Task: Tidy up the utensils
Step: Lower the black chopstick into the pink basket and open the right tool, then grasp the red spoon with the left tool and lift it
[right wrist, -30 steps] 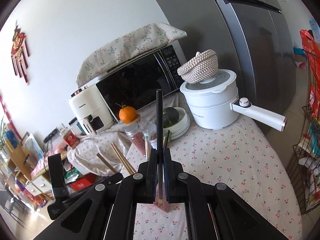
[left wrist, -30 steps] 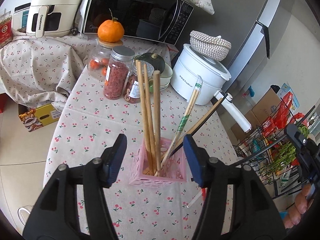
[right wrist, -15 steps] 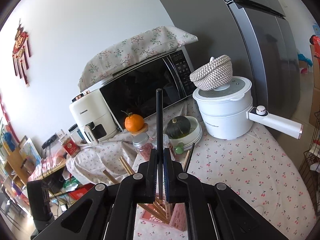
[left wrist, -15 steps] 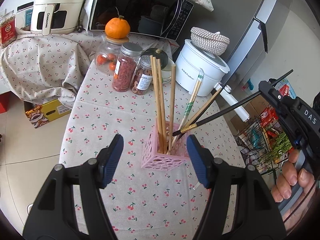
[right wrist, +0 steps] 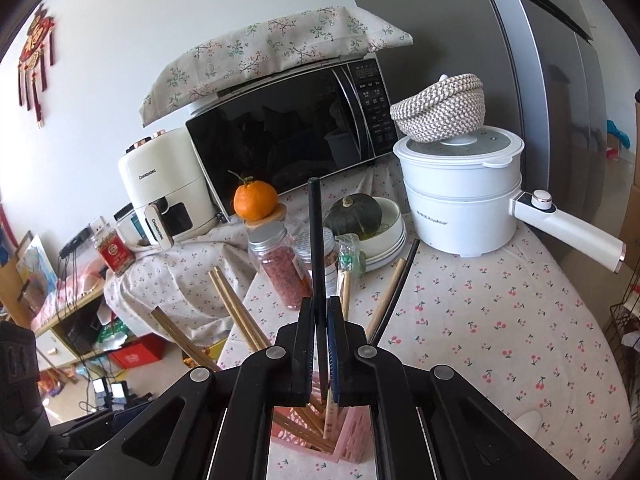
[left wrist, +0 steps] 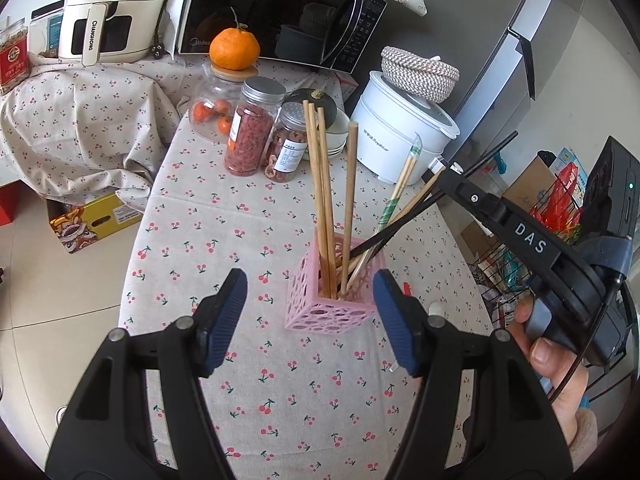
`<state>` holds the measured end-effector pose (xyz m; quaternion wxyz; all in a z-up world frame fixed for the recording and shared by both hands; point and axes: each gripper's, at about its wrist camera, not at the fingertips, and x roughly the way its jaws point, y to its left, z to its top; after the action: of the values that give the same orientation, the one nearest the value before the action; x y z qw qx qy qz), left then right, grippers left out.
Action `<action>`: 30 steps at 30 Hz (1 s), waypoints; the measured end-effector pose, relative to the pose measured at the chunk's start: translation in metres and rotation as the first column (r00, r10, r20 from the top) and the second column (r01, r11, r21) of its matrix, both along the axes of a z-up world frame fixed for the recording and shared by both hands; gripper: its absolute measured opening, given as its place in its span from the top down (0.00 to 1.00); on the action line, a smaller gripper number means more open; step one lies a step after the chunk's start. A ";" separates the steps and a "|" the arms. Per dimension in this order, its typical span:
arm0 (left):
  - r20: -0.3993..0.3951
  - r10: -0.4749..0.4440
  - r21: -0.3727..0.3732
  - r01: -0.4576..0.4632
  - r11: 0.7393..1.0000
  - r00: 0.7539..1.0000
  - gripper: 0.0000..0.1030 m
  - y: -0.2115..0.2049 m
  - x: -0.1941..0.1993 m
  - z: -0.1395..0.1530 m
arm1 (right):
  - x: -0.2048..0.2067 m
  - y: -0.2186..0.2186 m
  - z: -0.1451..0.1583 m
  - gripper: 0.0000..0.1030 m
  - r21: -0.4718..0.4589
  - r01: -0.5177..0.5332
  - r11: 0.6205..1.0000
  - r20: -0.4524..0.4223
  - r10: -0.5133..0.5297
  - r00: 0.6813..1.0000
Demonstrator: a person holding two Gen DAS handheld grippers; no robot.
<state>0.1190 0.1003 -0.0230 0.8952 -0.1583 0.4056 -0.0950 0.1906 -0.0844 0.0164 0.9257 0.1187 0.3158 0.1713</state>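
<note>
The black chopstick (left wrist: 404, 220) I'm carrying now has its lower end down inside the pink holder (left wrist: 334, 294); a second ago it was still outside, off at three o'clock of the holder. My right hand-held gripper (right wrist: 320, 354) is clamped tight on it, and the stick runs straight up to twelve o'clock from between the pads in the right wrist view. It is thin, matte black and straight. The holder is a pink perforated square box on the cherry-print counter (left wrist: 224, 240), already carrying several tan wooden chopsticks (left wrist: 320, 200) and a green-and-white wrapped pair (left wrist: 394, 200) leaning toward two o'clock. My left hand-held gripper (left wrist: 310, 320) sits wide apart, empty, its blue pads flanking the holder without touching it.
</note>
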 end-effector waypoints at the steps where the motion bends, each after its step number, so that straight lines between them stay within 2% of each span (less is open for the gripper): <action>1: -0.003 -0.003 0.001 0.003 1.000 1.000 0.36 -0.001 0.000 0.000 | 0.001 0.000 -0.001 0.92 0.012 -0.011 1.000 -0.014 0.011 1.000; 3: -0.007 -0.010 0.005 0.010 1.000 1.000 0.36 -0.003 0.000 -0.001 | -0.001 -0.004 0.002 0.82 0.040 -0.022 0.999 -0.020 0.023 1.000; 5: -0.006 -0.018 0.009 0.018 1.000 1.000 0.36 -0.005 -0.001 0.000 | -0.008 -0.010 0.011 0.58 0.060 -0.024 0.998 -0.006 0.025 1.000; 7: -0.006 -0.023 0.010 0.023 1.000 1.000 0.35 -0.008 -0.002 0.000 | -0.017 -0.018 0.021 0.47 0.079 -0.021 0.997 0.020 0.019 1.000; 9: -0.009 -0.031 0.010 0.031 0.999 0.999 0.32 -0.010 -0.004 0.001 | -0.025 -0.028 0.030 0.45 0.080 -0.017 0.997 0.030 0.014 0.999; 11: -0.010 -0.040 0.011 0.040 0.999 0.999 0.30 -0.014 -0.005 0.001 | -0.033 -0.039 0.036 0.35 0.081 -0.004 0.997 0.030 0.001 1.000; 13: -0.013 -0.048 0.019 0.049 0.999 0.999 0.28 -0.018 -0.007 0.001 | -0.041 -0.051 0.039 0.29 0.069 0.015 0.998 0.027 -0.017 1.000; 17: -0.028 -0.062 0.047 0.064 0.997 0.998 0.25 -0.031 -0.011 -0.002 | -0.054 -0.070 0.040 0.20 -0.012 0.050 0.999 0.015 -0.050 0.999; 24: -0.070 -0.084 0.109 0.092 0.990 0.994 0.20 -0.061 -0.018 -0.009 | -0.071 -0.110 0.021 0.10 -0.132 0.105 0.986 -0.062 -0.114 0.992; 26: -0.078 -0.091 0.129 0.101 0.986 0.993 0.20 -0.070 -0.019 -0.011 | -0.073 -0.121 0.013 0.02 -0.171 0.125 0.977 -0.095 -0.142 0.985; 30: -0.090 -0.110 0.156 0.124 0.980 0.990 0.19 -0.092 -0.021 -0.016 | -0.079 -0.141 0.000 0.00 -0.241 0.148 0.959 -0.127 -0.183 0.975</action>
<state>0.0983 0.0080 -0.0390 0.8807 -0.0649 0.4566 -0.1079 0.1114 -0.2258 0.0163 0.9183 0.0492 0.3900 0.0461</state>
